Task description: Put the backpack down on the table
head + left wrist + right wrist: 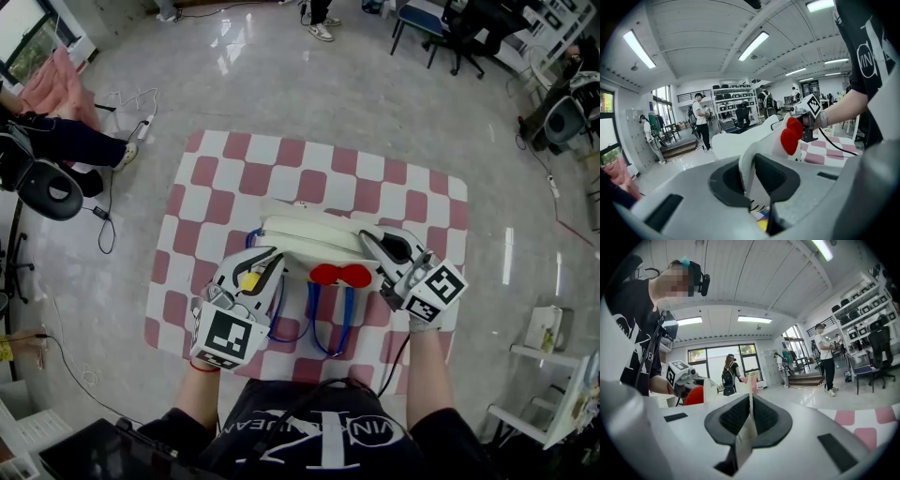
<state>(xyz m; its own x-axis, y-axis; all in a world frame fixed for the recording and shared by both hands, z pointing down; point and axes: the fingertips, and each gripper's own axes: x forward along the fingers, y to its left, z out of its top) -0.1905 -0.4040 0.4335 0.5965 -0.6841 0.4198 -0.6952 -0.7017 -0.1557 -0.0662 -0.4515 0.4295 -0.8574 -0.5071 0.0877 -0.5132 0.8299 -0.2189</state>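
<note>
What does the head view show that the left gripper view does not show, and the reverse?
Only the head view: the blue straps and the left gripper seen from outside. Only the left gripper view: a white edge of the backpack pinched between that gripper's jaws, and shelves with people behind. Both: the red bow, the checkered table and the right gripper.

Around my station: a busy lab room.
I see a glossy grey floor (281,75) with a pink cloth (58,84) at the far left and a black cable (99,214) trailing below it. A blue chair (422,17) stands beside a black office chair (466,33) at the top right, and a white rack (553,375) sits at the right edge. In the left gripper view, a person in a white shirt (700,119) stands near well-stocked shelves (733,105) under long ceiling lights (753,45).
</note>
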